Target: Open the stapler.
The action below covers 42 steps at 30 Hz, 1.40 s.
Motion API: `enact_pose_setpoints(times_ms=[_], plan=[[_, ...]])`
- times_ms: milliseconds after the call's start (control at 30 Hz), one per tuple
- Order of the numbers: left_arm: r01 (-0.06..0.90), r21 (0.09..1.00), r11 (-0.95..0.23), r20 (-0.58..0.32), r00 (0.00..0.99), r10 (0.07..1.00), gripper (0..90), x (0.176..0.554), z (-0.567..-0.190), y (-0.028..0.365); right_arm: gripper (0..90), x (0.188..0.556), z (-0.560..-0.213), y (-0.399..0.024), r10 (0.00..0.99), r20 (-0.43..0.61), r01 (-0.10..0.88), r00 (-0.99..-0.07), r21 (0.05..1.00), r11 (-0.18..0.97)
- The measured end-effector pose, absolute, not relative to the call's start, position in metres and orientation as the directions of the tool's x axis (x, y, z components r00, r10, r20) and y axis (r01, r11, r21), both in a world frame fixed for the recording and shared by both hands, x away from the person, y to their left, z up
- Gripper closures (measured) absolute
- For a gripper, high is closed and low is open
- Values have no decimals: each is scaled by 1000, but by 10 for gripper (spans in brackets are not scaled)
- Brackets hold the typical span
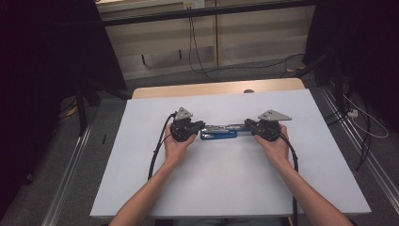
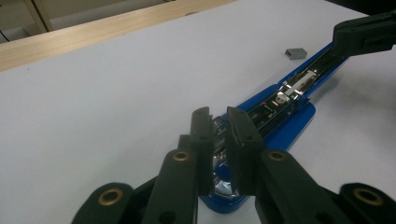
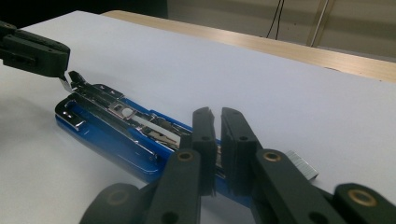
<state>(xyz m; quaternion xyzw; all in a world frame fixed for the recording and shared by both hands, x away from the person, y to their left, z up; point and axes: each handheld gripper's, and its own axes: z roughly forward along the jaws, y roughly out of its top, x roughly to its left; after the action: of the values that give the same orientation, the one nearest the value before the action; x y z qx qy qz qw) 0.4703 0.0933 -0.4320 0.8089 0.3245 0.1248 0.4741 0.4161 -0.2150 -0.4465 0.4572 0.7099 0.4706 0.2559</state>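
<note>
A blue stapler (image 1: 219, 132) lies opened out flat on the white table (image 1: 226, 183), its metal staple rail (image 2: 299, 81) facing up. My left gripper (image 1: 201, 126) is at its left end, jaws a narrow gap apart (image 2: 219, 114) over the shiny metal end, not pressing on it. My right gripper (image 1: 248, 126) is at the other end, jaws (image 3: 217, 114) also slightly apart astride the rail (image 3: 140, 122). The left gripper's tip (image 3: 37, 53) hangs over a small metal tab. A short strip of staples (image 3: 302, 164) lies on the table beside the right gripper.
Beyond the white sheet runs a wooden table edge (image 1: 211, 88). Dark stands and cables (image 1: 362, 122) are on the floor at both sides. White surface stretches in front of and behind the stapler.
</note>
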Motion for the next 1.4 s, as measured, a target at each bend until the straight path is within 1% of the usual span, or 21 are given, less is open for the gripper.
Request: enact_pose_setpoints(times_ms=[167,300,367,433,567,667,767,867,1000,1067,1167,1267,1333,1400], plan=[[410,851,-329,-114,755,646,733,468,-429,96,793,415,-447,-215,892,75,407,-446,905,127],[399,857,-326,-101,751,652,620,465,-428,97,751,414,-444,-217,894,72,396,-443,910,123],[394,859,-327,-96,751,653,584,463,-427,97,689,414,-444,-217,900,62,388,-432,913,123],[393,860,-325,-93,748,657,517,462,-426,97,667,414,-444,-218,901,65,386,-429,915,118],[382,867,-320,-82,742,665,407,460,-424,98,536,413,-443,-219,908,71,383,-414,918,102],[397,863,-311,-86,724,684,312,458,-424,98,428,413,-444,-218,910,65,380,-409,919,105],[419,858,-298,-104,708,698,262,457,-424,100,332,413,-443,-218,913,67,382,-401,919,101],[402,864,-303,-80,705,705,180,456,-422,102,209,414,-444,-220,924,78,395,-375,915,83],[395,872,-289,-88,707,701,75,455,-420,104,128,414,-444,-222,925,97,396,-368,916,62],[399,874,-277,-98,704,703,65,455,-421,105,104,414,-443,-221,917,101,386,-385,921,60],[391,873,-290,-94,719,688,47,455,-422,109,60,413,-440,-220,910,95,377,-403,924,71],[406,870,-278,-119,722,681,46,453,-423,111,51,412,-438,-219,905,93,362,-416,930,70],[395,873,-287,-113,735,668,46,452,-423,112,56,412,-437,-218,899,124,368,-419,929,44],[379,879,-290,-106,748,655,46,451,-422,113,55,413,-438,-218,900,109,364,-422,929,58]])
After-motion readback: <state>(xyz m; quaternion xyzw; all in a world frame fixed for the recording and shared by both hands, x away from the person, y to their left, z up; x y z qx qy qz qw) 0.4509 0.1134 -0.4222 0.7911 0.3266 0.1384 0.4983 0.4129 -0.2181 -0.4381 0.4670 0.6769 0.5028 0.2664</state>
